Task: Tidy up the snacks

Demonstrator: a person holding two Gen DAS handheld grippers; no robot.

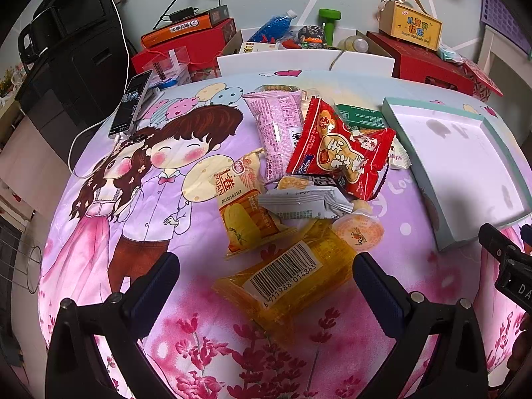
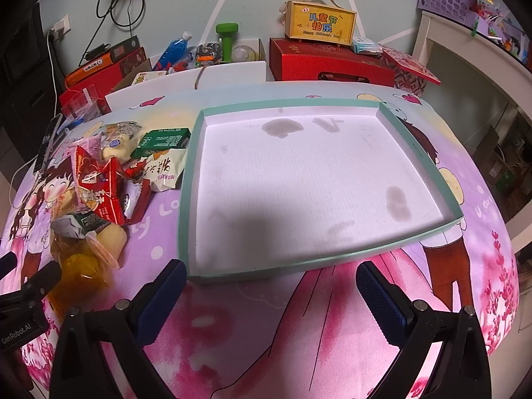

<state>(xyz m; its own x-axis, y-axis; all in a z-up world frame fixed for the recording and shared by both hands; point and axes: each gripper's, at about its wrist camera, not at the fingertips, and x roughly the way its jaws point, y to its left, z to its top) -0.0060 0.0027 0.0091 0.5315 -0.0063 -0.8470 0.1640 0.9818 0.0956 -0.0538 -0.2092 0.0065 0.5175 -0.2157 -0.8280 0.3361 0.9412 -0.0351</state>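
A pile of snack packets lies on the cartoon-print cloth: a yellow barcode packet (image 1: 292,279), an orange packet (image 1: 244,211), a red packet (image 1: 339,153), a pink packet (image 1: 277,126), a green one (image 1: 360,116) and a grey one (image 1: 302,204). My left gripper (image 1: 266,269) is open, its jaws either side of the yellow packet, above it. A shallow mint-rimmed box (image 2: 415,146) with a white floor holds nothing. My right gripper (image 2: 271,281) is open and empty at the box's near edge. The pile shows left in the right wrist view (image 2: 99,179).
A phone (image 1: 131,103) on a white cable lies at the cloth's far left. Behind the table stand red boxes (image 2: 329,63), a yellow gift box (image 2: 321,23), an open white carton (image 1: 299,56) of toys and bottles, and black equipment (image 1: 66,50).
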